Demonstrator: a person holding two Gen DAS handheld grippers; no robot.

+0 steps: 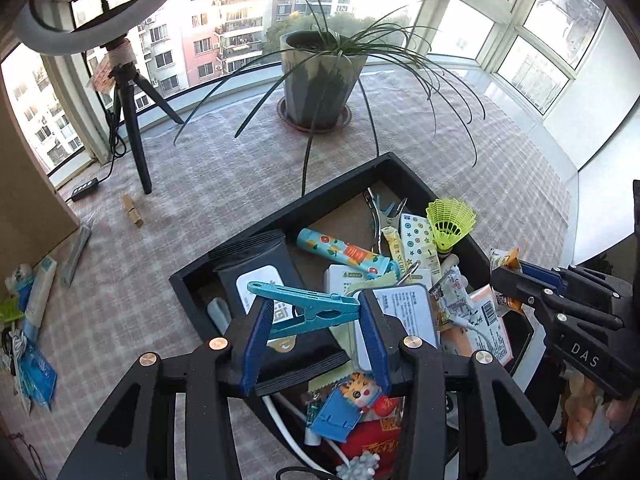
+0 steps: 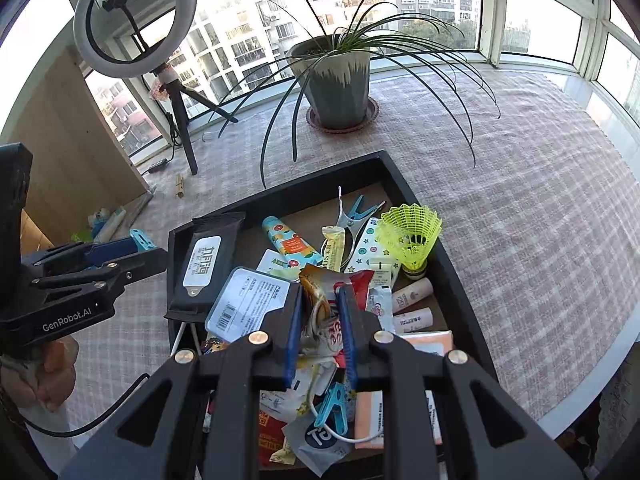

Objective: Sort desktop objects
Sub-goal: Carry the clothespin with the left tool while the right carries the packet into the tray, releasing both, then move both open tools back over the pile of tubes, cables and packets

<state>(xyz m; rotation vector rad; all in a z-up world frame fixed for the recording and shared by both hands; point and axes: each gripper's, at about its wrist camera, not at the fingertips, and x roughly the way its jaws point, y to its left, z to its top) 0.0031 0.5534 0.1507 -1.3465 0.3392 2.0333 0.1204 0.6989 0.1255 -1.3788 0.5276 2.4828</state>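
Two grippers hover over a black tray (image 1: 280, 210) crammed with clutter at lower centre. Left gripper (image 1: 316, 312) clamps a teal clothespin (image 1: 304, 306) crosswise between its blue pads; right gripper (image 2: 320, 320) pinches an orange-and-red snack packet (image 2: 320, 284). Below lie a black wipes pack (image 2: 202, 264), a yellow shuttlecock (image 2: 412, 236) at the tray's right rim and a floral tube (image 2: 290, 244). Behind, a potted plant (image 2: 336, 80) trails leaves over the tray; a ring light (image 2: 132, 20) stands upper left.

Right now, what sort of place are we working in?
Probably an enclosed apartment balcony or sunroom, high up: wraparound windows look onto apartment blocks, and a cloth-covered table carries a potted plant, a ring light on a tripod and a cluttered black tray.
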